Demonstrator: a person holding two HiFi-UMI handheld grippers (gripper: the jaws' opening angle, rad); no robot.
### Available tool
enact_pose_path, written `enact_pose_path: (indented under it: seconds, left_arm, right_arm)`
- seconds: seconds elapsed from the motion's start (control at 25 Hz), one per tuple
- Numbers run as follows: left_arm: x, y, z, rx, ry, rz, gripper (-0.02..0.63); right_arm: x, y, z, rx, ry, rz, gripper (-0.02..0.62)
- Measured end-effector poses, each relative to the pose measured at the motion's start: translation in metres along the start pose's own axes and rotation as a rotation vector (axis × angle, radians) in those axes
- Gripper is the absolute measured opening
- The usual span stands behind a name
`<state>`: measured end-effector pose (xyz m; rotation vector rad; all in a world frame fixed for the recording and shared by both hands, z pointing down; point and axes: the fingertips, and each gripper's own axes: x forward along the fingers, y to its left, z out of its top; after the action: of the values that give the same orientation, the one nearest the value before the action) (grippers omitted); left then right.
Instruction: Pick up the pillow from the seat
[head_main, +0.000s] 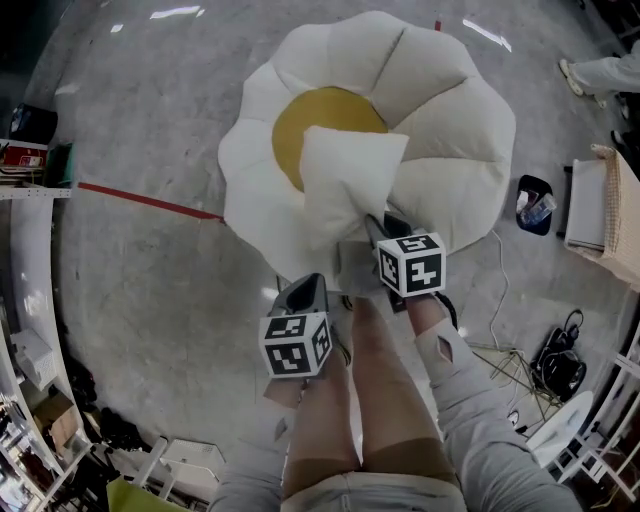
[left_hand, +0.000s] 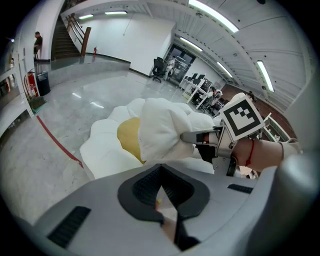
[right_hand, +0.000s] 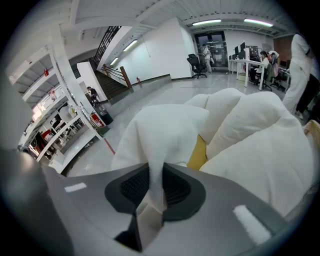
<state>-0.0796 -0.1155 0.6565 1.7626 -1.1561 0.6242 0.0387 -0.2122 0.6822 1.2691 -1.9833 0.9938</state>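
Observation:
A white pillow (head_main: 345, 180) hangs lifted over the flower-shaped seat (head_main: 440, 120), which has white petals and a yellow centre (head_main: 300, 125). My right gripper (head_main: 375, 225) is shut on the pillow's near corner; in the right gripper view a fold of the pillow (right_hand: 165, 130) is pinched between the black pads of the right gripper (right_hand: 152, 172). My left gripper (head_main: 305, 290) hangs lower left, apart from the pillow, above the floor. In the left gripper view the left gripper (left_hand: 161, 169) has its pads meeting with nothing held, and the pillow (left_hand: 160, 130) and right gripper (left_hand: 200, 136) lie ahead.
The person's legs (head_main: 370, 400) stand just in front of the seat. A red line (head_main: 150, 200) crosses the floor at left, by shelves (head_main: 30, 300). A black bin (head_main: 535, 205), a wooden-framed piece (head_main: 610, 220) and cables (head_main: 510, 360) lie at right.

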Motion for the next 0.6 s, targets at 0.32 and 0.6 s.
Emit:
enact_pose_path:
  seconds: [0.32,0.6]
  left_arm:
    - [-0.051,-0.013,-0.026,0.019,-0.011,-0.011,0.005]
    - [-0.108,-0.032,-0.044,0.0,-0.009,-0.003,0.005]
  right_arm:
    - [-0.055,0.037,-0.023,0.036,-0.044,-0.004,0.063]
    - [-0.119,0.062,-0.03,0.034,-0.064,-0.021,0.063]
